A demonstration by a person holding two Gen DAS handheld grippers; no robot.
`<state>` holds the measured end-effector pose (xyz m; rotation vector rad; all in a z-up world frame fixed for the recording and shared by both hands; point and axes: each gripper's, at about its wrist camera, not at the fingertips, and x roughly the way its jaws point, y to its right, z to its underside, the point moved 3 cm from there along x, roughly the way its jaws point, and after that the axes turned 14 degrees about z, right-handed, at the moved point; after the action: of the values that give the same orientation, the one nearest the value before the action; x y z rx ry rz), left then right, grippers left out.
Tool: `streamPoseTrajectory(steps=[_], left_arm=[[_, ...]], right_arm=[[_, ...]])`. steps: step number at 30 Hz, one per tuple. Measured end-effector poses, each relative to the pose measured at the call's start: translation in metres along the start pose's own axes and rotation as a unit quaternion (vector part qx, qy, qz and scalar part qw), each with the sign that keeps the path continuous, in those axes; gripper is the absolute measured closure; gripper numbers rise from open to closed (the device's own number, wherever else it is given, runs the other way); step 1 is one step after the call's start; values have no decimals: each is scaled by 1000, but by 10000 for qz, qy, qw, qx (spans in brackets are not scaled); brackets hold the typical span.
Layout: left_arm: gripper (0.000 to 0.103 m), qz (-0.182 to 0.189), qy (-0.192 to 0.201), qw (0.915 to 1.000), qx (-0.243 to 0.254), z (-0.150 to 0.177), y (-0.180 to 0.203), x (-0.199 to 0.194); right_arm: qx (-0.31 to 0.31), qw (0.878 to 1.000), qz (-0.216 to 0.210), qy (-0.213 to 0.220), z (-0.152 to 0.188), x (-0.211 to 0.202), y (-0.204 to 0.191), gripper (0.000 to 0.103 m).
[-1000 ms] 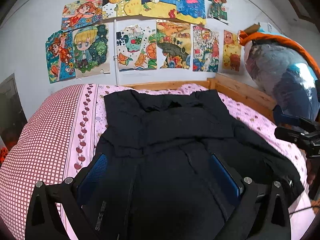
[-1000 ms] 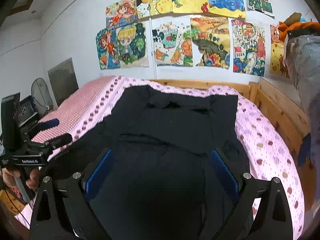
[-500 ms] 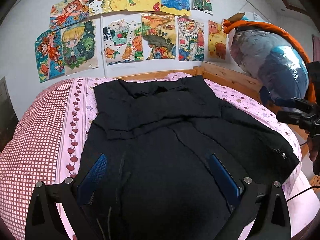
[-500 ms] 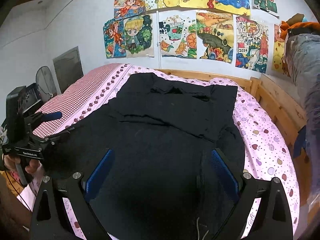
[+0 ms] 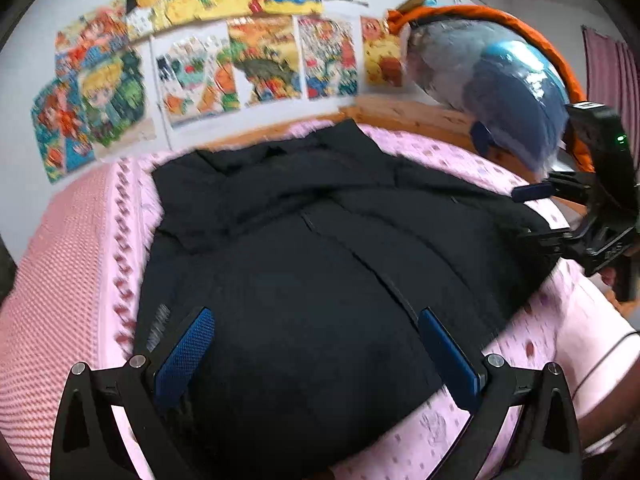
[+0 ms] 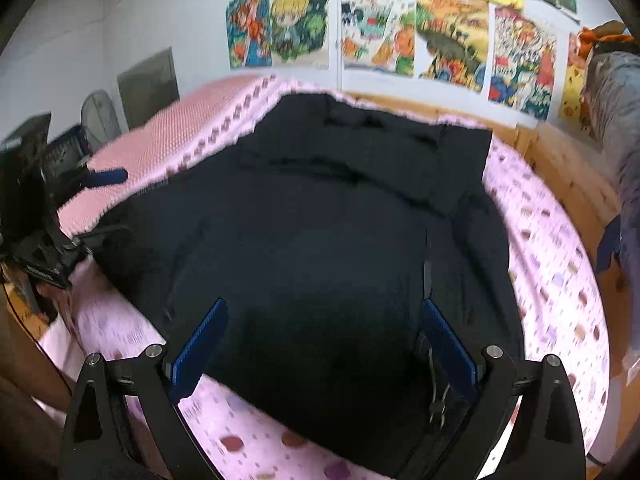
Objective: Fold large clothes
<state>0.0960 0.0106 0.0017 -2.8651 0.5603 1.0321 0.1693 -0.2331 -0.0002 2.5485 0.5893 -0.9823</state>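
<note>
A large black coat (image 5: 320, 248) lies spread on a pink bed (image 5: 72, 264), its far part folded back towards the wall. In the left wrist view my left gripper (image 5: 316, 320) hangs open above the coat's near hem, with nothing between its blue pads. The right gripper (image 5: 536, 212) shows at the right edge, over the coat's right side. In the right wrist view the same coat (image 6: 320, 240) fills the middle, and my right gripper (image 6: 324, 316) is open above its near edge. There the left gripper (image 6: 100, 204) appears at the far left by the coat's corner.
Colourful drawings (image 5: 248, 52) cover the white wall behind the bed. A wooden bed frame (image 6: 560, 168) runs along the far and right sides. A blue and orange bundle (image 5: 504, 80) hangs at the right. A fan (image 6: 98, 118) and a dark panel stand at the left.
Both grippers have pulled back and risen, so more of the pink sheet shows at the near edge. The views are blurred by motion. Both stay open.
</note>
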Motion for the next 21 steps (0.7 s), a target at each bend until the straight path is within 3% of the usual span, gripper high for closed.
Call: streamPoseTrajectory(steps=[9, 21], left_arm=[[0, 236, -375, 9987, 234, 36, 8, 10], [0, -5, -598, 9937, 943, 55, 20, 7]], right_arm=[[-403, 9978, -140, -506, 35, 17, -6, 8], [-937, 9946, -60, -450, 43, 20, -22, 8]])
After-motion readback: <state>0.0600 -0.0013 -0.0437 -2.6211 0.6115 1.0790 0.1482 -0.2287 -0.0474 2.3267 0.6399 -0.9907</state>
